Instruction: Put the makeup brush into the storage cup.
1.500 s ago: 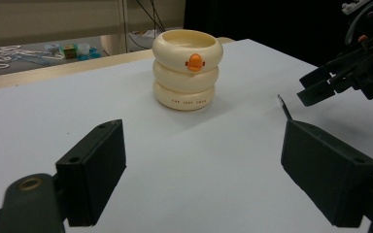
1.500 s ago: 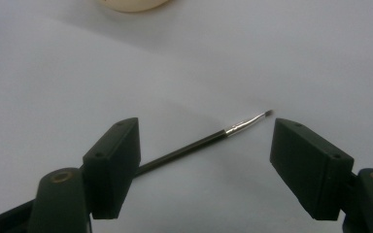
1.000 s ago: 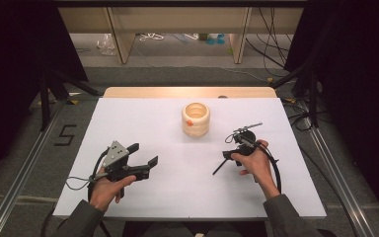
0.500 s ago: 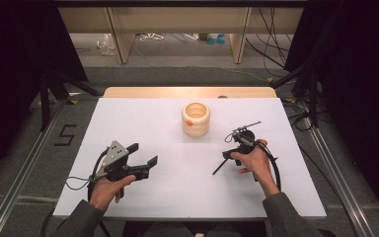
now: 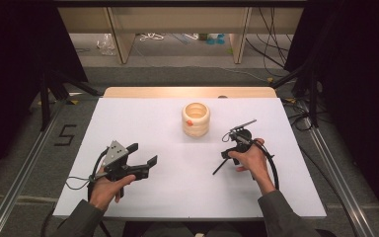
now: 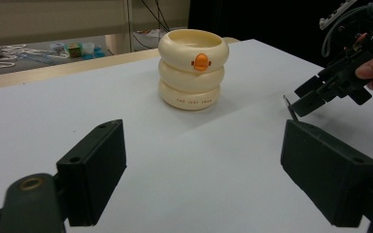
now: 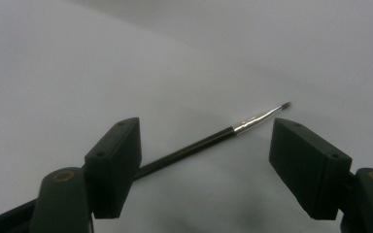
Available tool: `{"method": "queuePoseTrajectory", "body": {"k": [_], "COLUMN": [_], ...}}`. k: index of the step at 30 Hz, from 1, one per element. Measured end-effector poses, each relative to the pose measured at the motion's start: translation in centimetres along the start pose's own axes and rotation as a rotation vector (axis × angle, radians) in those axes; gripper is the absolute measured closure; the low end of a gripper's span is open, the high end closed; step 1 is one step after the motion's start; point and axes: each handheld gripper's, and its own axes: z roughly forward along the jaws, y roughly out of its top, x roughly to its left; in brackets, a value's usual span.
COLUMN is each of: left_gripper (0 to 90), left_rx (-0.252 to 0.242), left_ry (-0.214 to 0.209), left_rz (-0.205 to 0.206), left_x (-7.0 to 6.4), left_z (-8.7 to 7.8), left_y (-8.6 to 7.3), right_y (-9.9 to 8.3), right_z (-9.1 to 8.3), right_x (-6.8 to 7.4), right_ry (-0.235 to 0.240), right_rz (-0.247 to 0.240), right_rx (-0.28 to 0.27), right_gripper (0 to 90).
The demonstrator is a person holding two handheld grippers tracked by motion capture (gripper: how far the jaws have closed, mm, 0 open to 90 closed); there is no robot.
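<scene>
A thin black paintbrush [image 7: 209, 140] with a silver ferrule lies on the white table [image 5: 168, 123]. My right gripper [image 7: 203, 145] hovers just over it, open, with the brush running between the jaws and under the left one, untouched. In the high view that right gripper [image 5: 227, 153] points down at the brush [image 5: 219, 168], right of centre. My left gripper [image 5: 142, 154] rests low at the front left, open and holding nothing. A cream ringed cup [image 6: 193, 68] with an orange duck bill stands upright ahead of the left gripper [image 6: 204, 145], at the table's middle back [image 5: 196, 120].
A wooden strip [image 5: 187, 92] borders the table's far edge. Metal rails [image 5: 24, 168] run along both sides on the floor. Cables trail from each gripper toward the front edge.
</scene>
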Motion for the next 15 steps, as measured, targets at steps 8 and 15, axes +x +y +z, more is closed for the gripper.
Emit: {"method": "queuePoseTrajectory", "body": {"k": [8,15], "left_gripper": [16.1,16.2], "left_rx": [0.000,0.002], "left_ry": [-0.001,-0.001], "left_rz": [0.000,0.002], "left_x": [-0.01,0.01], "left_z": [0.04,0.04], "left_y": [0.02,0.04], "right_y": [0.31,0.48], "right_z": [0.46,0.63], "right_x": [0.06,-0.06], "right_ry": [-0.013,-0.023], "right_rz": [0.008,-0.015], "right_rx": [0.029,0.044], "right_gripper": [28.7,28.7]}}
